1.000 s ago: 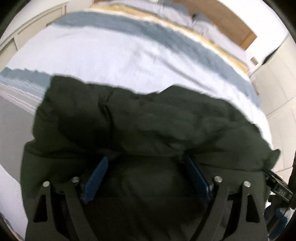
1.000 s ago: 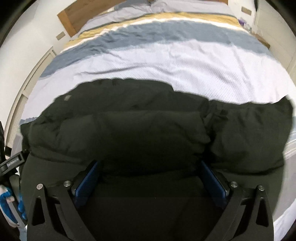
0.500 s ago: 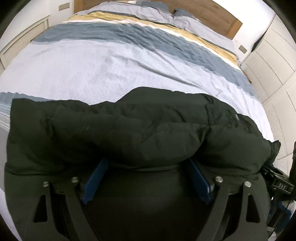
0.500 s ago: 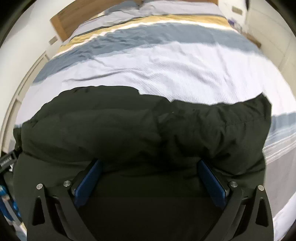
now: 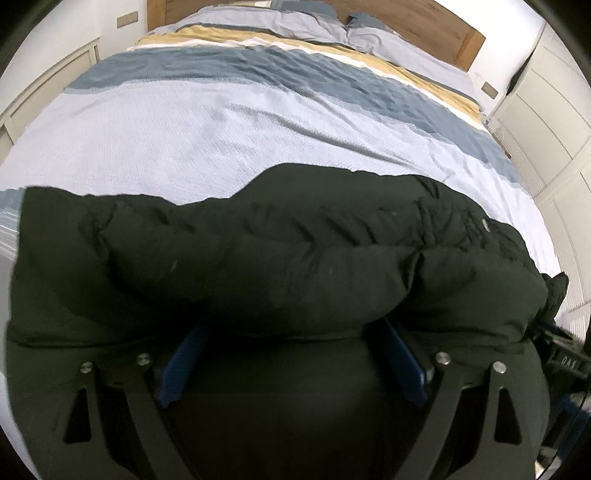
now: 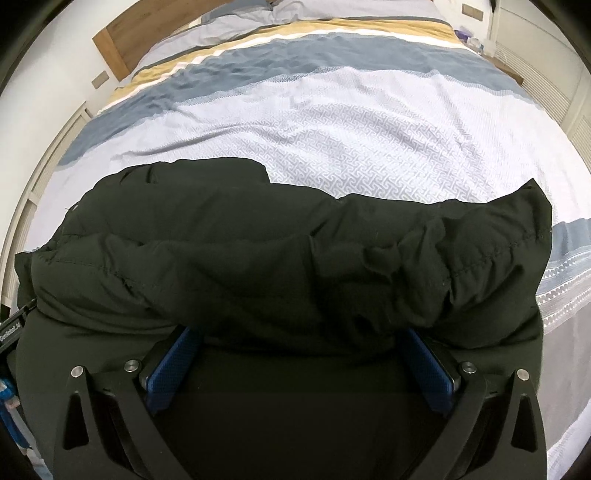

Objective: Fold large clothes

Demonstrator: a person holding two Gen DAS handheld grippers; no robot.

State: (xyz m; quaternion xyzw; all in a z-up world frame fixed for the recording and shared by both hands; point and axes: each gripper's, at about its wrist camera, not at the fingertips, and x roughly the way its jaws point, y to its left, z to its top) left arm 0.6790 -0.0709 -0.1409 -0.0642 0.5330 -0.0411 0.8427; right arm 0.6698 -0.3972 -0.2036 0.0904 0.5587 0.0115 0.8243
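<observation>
- Black puffer jacket [image 5: 280, 258] is bunched up at the foot end of the bed [image 5: 229, 140], draped right over the front of both my grippers, with the striped duvet stretching away behind it toward the wooden headboard [image 5: 424, 33].
- Left gripper [image 5: 291, 354]: the blue fingers [image 5: 181, 365] sit wide apart, tips buried under the jacket's padded roll. Can't tell if they're actually pinching any fabric.
- Right gripper [image 6: 301, 365]: same deal, blue fingers [image 6: 168, 369] spread wide, tips tucked under the jacket's [image 6: 280, 251] bulge. Can't tell about a grip here either.
- From the right wrist view, the jacket's stitched hem sticks up on the right side, past it the duvet's [image 6: 369, 140] patterned edge band.
- Pillows [image 5: 384, 40] sit against the headboard, well apart from the jacket.
</observation>
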